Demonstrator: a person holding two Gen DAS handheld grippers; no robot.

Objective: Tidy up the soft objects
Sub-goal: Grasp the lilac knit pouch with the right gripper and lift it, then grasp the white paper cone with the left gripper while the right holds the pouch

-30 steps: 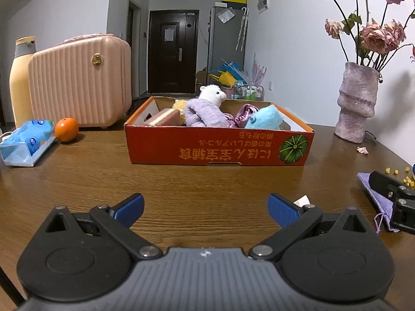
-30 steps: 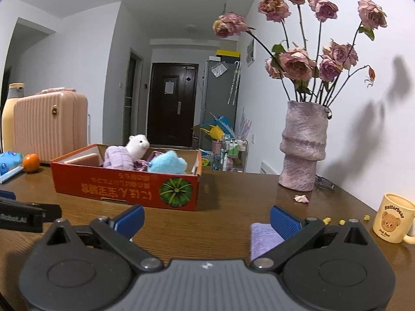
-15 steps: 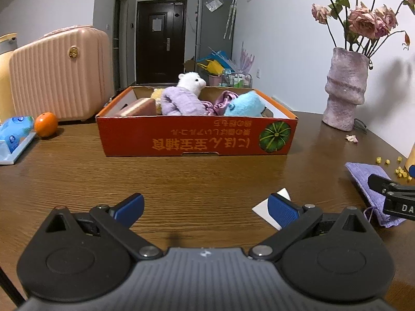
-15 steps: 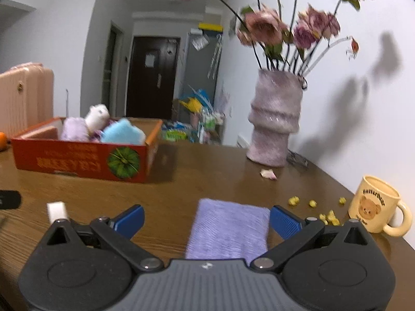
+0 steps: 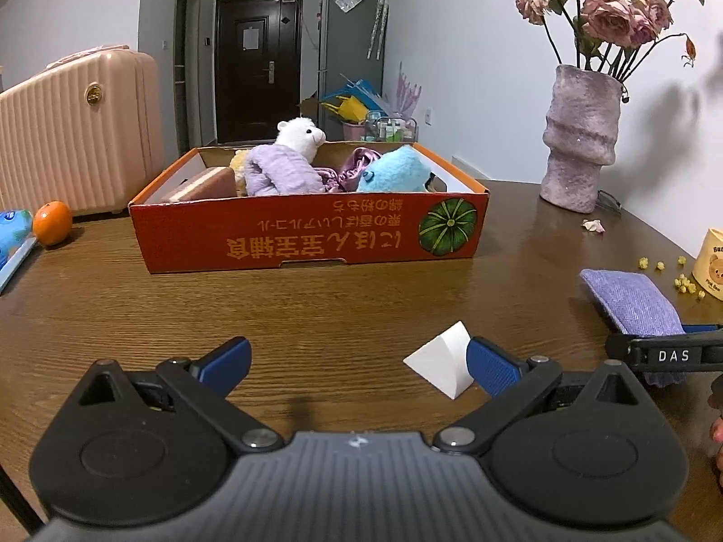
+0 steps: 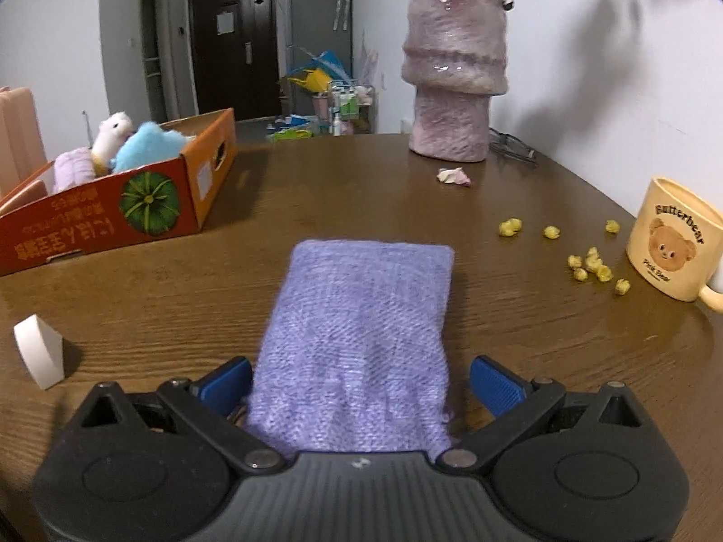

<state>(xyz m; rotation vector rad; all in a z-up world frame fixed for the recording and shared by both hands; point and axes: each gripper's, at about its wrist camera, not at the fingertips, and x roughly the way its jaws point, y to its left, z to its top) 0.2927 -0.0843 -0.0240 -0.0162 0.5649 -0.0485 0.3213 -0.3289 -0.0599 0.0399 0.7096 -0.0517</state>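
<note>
**Q (left wrist view):** What does the left claw (image 5: 359, 363) show?

**A:** Its jaws stand wide and hold nothing, low over the wooden table (image 5: 316, 311). A white wedge-shaped block (image 5: 440, 363) lies at lower centre-right, just beside the right-hand blue fingertip. The orange cardboard box (image 5: 312, 235) sits at frame centre, already holding a white plush alpaca (image 5: 300, 135), a light blue plush (image 5: 393, 176) and other soft items. The purple knitted pouch (image 5: 632, 302) lies at the right edge, well apart from this claw, with the other claw's tip at its near end.

**Q (right wrist view):** Where is the pouch relative to the right claw (image 6: 359, 381)?

**A:** The pouch (image 6: 361, 325) fills the lower centre, lying flat on the table (image 6: 519, 338). Its near end passes between the two blue fingertips, which stand wide on either side; whether either touches the fabric cannot be told. The box (image 6: 113, 212) is at the left, the bear mug (image 6: 673, 239) and scattered yellow bits (image 6: 587, 262) at the right, the vase (image 6: 452, 63) at the top.

**Q:** How should the step in hand be done well?

**A:** Judged as grasping the pouch: close squarely across its width so both layers bunch evenly, gripping deep enough that the limp knit does not slip, then lift clear before swinging left toward the box, away from the mug.
</note>
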